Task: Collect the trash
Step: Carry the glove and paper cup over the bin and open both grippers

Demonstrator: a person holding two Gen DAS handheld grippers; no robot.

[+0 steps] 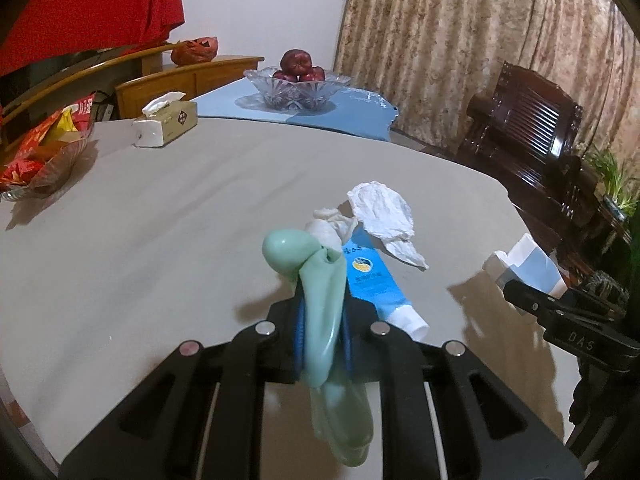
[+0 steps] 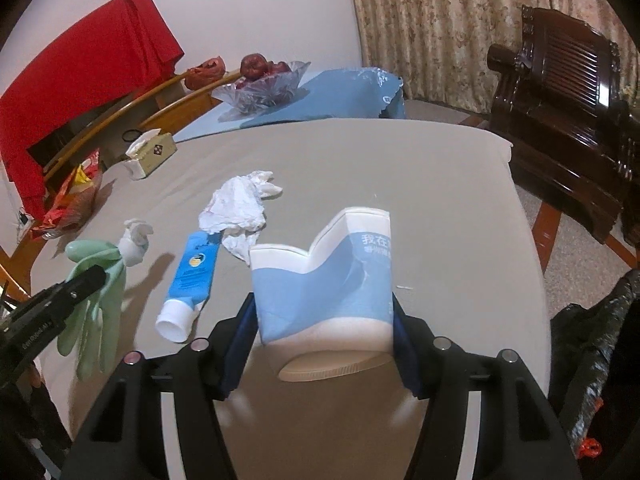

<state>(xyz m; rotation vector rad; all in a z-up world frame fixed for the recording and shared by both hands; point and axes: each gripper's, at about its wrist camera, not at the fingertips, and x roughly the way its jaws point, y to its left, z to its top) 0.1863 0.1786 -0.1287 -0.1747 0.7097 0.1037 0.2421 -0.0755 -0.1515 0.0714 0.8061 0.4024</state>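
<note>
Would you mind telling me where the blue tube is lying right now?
The blue tube lies flat on the grey table, left of centre in the right wrist view, between the green glove and the paper cup, its far end touching the crumpled tissue.

The glove looks like soft, smooth rubber with a faint sheen. The cup is matt paper, creased at its crushed rim. The tube is glossy plastic with a smooth white cap. The tissues are thin, crumpled paper. The bench wears a matt grey cloth, slightly wrinkled. The bowl is cut glass, sparkling. The chair is dark, polished wood. The curtain is patterned, textured fabric. Each tool is matt black plastic with shiny metal studs.
</note>
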